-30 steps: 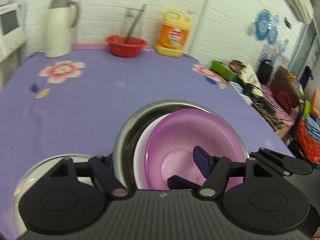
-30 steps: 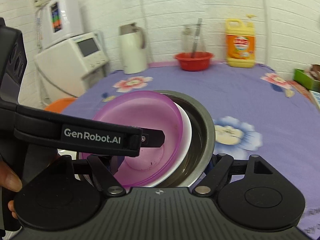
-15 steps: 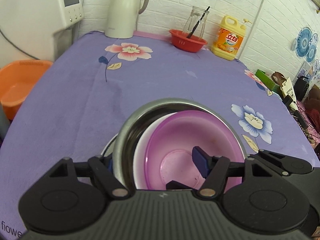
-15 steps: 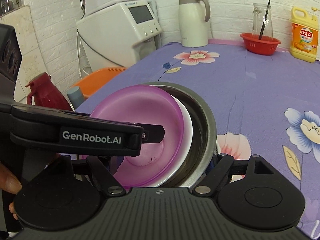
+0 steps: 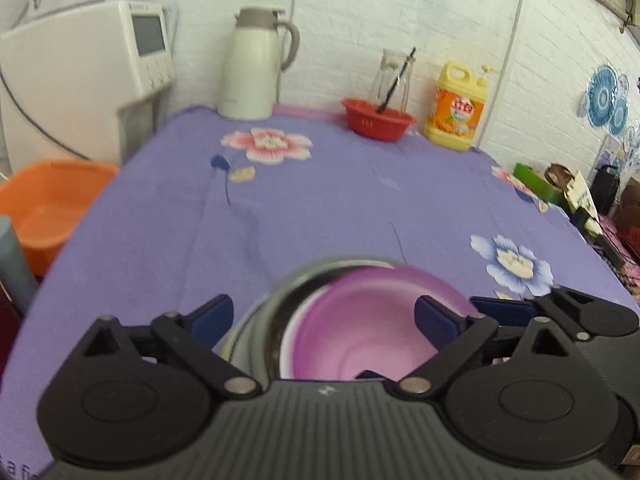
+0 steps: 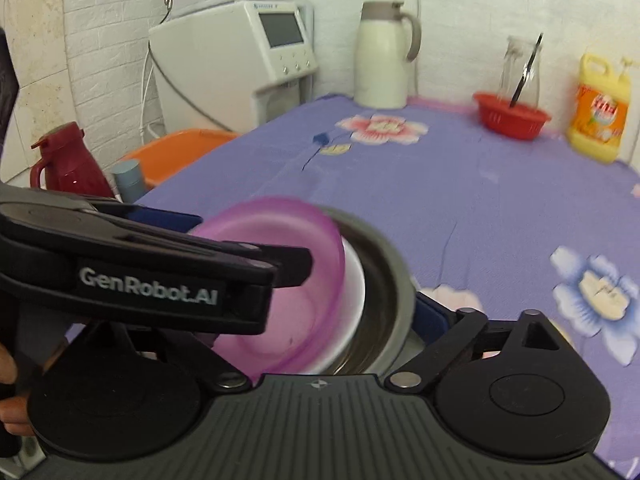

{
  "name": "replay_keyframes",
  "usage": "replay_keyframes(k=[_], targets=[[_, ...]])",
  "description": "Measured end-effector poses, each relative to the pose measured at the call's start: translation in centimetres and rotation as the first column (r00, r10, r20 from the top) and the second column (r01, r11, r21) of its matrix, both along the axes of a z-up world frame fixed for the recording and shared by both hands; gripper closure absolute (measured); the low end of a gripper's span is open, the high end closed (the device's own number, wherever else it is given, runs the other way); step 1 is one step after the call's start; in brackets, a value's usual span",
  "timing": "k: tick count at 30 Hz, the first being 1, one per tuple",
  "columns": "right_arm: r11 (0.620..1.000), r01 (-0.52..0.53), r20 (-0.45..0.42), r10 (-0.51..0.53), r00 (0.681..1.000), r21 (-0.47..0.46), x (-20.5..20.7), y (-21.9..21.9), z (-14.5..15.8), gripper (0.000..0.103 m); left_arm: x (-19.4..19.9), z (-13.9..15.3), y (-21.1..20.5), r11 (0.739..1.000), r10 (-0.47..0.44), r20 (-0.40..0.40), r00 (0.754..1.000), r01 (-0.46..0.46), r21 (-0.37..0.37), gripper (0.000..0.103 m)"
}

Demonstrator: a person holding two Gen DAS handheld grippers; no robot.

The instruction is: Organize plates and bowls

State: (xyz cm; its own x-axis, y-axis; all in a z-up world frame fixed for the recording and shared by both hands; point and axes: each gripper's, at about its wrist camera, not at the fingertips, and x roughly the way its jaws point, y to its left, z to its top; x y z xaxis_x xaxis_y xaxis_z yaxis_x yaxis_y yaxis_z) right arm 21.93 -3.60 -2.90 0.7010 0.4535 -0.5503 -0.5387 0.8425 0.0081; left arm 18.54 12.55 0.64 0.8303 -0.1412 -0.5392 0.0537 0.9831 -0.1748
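From the left wrist: looking along the left gripper [image 5: 324,316], released. Half a second ago, clamped over the rim of the nested stack, with one blue pad inside the translucent purple plastic bowl [image 5: 360,332]. Now spread wide, with one pad [image 5: 212,314] out to the left of the round stainless-steel bowl [image 5: 280,292] and the other [image 5: 436,322] hanging over the purple bowl's right side, gripping nothing. Also sitting lower in the frame and motion-blurred: steel bowl outermost, white bowl [image 5: 294,328] inside it, purple bowl innermost, all at the near edge of the purple flowered tablecloth [image 5: 320,200]. Cannot tell whether already resting on the cloth or tipping down toward it.

From the right wrist: looking along the right gripper [image 6: 320,316], only one finger on show, its blue pad [image 6: 430,316] just behind the steel bowl's outer wall. Other finger hidden behind the left gripper's body crossing the frame, so cannot tell whether clenched on the rim or let go. Visible linkage seems swung a little further out than half a second ago, though not enough to settle it. Stack tilted toward the camera and smeared, three bowls nested as before.

Probably means the carry is over and the stack is being set down at this near edge. Bowls look gathered, with no plates in sight. Main risk: a tilted stack with one grip gone, sliding or rocking off the table's edge.
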Motion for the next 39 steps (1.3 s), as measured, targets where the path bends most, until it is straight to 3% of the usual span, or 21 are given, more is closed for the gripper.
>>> replay_keyframes(k=[11,17,20,24,39], targets=[[0.984,0.107,0.016,-0.11,0.994,0.144,-0.4,-4.5,1.2,0.0,-1.6,2.5,0.9,0.985,0.149,0.099,0.984,-0.139,-0.102,0.005],[0.962,0.135,0.102,-0.163,0.981,0.238,-1.2,-6.9,0.6,0.0,-3.4,2.9,-1.3,0.963,0.25,0.215,0.944,-0.219,-0.155,0.005],[0.952,0.204,0.052,-0.221,0.974,0.226,-0.6,-7.5,0.8,0.0,-4.0,3.0,-2.8,0.969,0.244,0.222,0.944,-0.227,-0.102,0.004],[0.939,0.247,0.067,-0.27,0.961,0.237,-2.5,-8.6,0.9,0.0,-5.0,2.8,-4.3,0.969,0.246,0.228,0.942,-0.245,-0.033,0.004],[0.913,0.382,0.037,-0.391,0.92,0.145,-8.1,-9.8,-0.1,0.0,-11.7,1.3,-6.1,0.98,0.196,0.201,0.96,-0.195,-0.027,0.004]])
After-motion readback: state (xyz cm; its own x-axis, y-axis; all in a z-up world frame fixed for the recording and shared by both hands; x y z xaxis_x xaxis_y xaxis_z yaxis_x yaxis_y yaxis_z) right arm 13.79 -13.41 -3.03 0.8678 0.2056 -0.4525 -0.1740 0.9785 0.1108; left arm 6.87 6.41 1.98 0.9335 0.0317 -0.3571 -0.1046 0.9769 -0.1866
